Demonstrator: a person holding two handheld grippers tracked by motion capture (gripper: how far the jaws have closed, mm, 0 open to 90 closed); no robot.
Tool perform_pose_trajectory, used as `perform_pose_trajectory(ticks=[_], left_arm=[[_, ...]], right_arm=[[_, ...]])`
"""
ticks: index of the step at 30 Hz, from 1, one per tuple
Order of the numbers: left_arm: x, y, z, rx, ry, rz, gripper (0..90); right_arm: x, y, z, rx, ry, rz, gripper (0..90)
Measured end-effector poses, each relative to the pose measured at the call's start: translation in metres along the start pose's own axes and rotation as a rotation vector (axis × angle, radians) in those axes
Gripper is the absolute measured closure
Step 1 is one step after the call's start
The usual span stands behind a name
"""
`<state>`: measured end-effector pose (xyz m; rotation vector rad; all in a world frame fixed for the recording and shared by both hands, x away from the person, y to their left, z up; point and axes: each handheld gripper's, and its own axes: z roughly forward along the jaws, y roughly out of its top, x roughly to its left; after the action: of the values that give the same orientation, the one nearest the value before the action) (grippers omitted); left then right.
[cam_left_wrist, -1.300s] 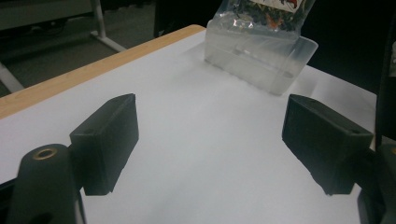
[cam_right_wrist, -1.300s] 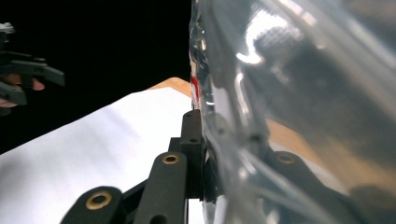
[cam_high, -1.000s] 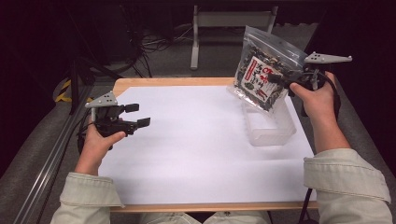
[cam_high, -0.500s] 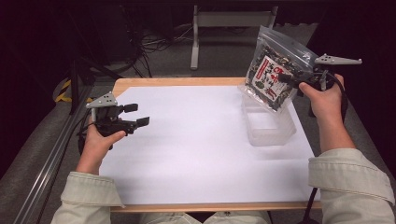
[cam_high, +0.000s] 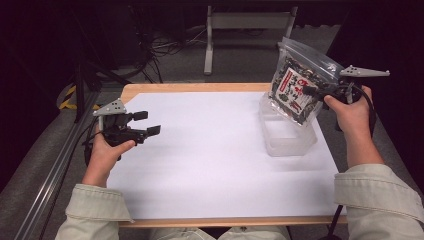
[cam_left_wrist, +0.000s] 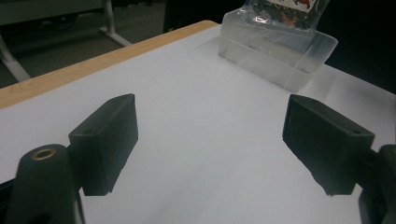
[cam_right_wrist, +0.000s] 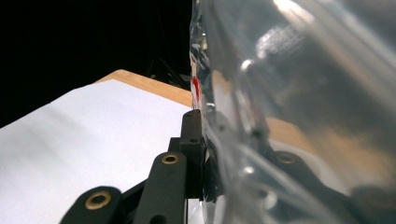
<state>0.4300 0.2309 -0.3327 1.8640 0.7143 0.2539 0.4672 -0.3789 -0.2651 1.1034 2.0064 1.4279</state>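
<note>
While right gripper (cam_high: 320, 93) jaws pinch crinkly clear bag (cam_high: 300, 82), left gripper (cam_high: 142, 124) jaws wide.

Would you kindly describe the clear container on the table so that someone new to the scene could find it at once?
Start at the white sheet covering the wooden table, then go to its far right side, near the person's right hand. There a clear plastic tub sits open and apparently empty on the sheet. Unlike the printed zip bag held above it in the right gripper, it is rigid, boxy and unprinted.

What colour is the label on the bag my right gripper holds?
White with red and black print, on the clear bag; the high view shows it best.
</note>
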Motion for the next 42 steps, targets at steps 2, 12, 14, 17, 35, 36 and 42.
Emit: perform_pose_trajectory(ticks=[2, 12, 14, 17, 35, 36, 42], left_arm=[[0.000, 0.000, 0.000, 0.002, -0.002, -0.001, 19.0], [0.001, -0.001, 0.001, 0.006, -0.002, -0.010, 18.9], [0.001, -0.001, 0.002, 0.005, -0.001, -0.007, 18.9], [0.000, -0.001, 0.002, 0.007, -0.004, -0.013, 18.9], [0.001, -0.001, 0.001, 0.008, -0.001, -0.017, 18.8], [0.001, -0.001, 0.001, 0.008, -0.001, -0.017, 18.8], [0.001, -0.001, 0.001, 0.009, -0.001, -0.008, 18.7]], right_arm=[[-0.002, -0.003, 0.000, -0.006, 0.009, 0.006, 75.5], [-0.003, -0.011, -0.001, 0.024, -0.009, -0.018, 75.5], [-0.004, -0.015, 0.001, 0.034, -0.014, -0.018, 75.4], [-0.006, -0.021, 0.005, 0.038, -0.009, -0.008, 75.4], [-0.010, -0.048, 0.022, 0.068, -0.003, 0.003, 75.3], [-0.010, -0.048, 0.022, 0.068, -0.002, 0.006, 75.3], [-0.012, -0.056, 0.024, 0.063, -0.001, 0.026, 75.2]])
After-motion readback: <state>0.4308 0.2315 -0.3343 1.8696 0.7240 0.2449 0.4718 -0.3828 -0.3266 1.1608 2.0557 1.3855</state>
